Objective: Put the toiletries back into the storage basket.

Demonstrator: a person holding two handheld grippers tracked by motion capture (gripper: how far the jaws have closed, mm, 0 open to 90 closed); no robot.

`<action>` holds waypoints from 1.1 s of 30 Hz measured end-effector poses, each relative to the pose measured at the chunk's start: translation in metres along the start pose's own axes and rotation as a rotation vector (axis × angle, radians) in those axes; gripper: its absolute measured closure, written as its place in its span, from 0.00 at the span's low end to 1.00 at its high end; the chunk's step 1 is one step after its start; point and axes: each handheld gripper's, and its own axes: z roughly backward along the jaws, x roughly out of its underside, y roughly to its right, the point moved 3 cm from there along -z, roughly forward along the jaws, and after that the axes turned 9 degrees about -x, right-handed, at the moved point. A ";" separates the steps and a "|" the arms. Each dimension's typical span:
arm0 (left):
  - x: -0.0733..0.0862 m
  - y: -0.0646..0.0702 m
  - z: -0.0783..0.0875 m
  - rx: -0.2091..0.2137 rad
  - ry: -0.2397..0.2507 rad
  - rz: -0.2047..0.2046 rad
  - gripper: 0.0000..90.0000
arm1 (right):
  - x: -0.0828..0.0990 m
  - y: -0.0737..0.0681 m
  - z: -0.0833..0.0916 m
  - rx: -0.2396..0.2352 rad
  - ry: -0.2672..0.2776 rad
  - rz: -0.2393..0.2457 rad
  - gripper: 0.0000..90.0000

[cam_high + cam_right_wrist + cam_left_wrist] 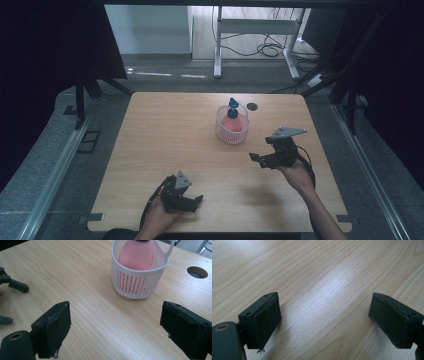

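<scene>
A white slatted basket (pixel 232 131) stands on the far middle of the wooden table (pixel 165 140), holding a pink bottle (pixel 232 123) with a blue cap. In the right gripper view the basket (pixel 138 282) and the pink bottle (pixel 136 255) sit just ahead of the jaws. My right gripper (pixel 258 160) (pixel 115 320) hovers open to the right of and nearer than the basket, nothing between its jaws. My left gripper (pixel 196 204) (pixel 325 312) is open low over bare wood near the front edge, and its jaw tips (pixel 15 285) show at the left edge of the right gripper view.
A round cable hole (pixel 252 106) (pixel 197 272) lies in the tabletop just behind and right of the basket. Beyond the table's far edge are a floor, a white desk frame (pixel 255 30) and cables. Dark curtains hang at both sides.
</scene>
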 end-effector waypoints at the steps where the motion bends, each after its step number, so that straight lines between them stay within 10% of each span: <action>1: 0.000 0.000 0.000 0.000 0.000 0.000 0.11 | 0.000 0.000 0.000 0.000 0.000 0.000 0.11; 33: 0.000 0.001 0.000 -0.003 0.000 0.007 0.11 | 0.066 -0.010 0.031 0.062 -0.055 -0.007 0.04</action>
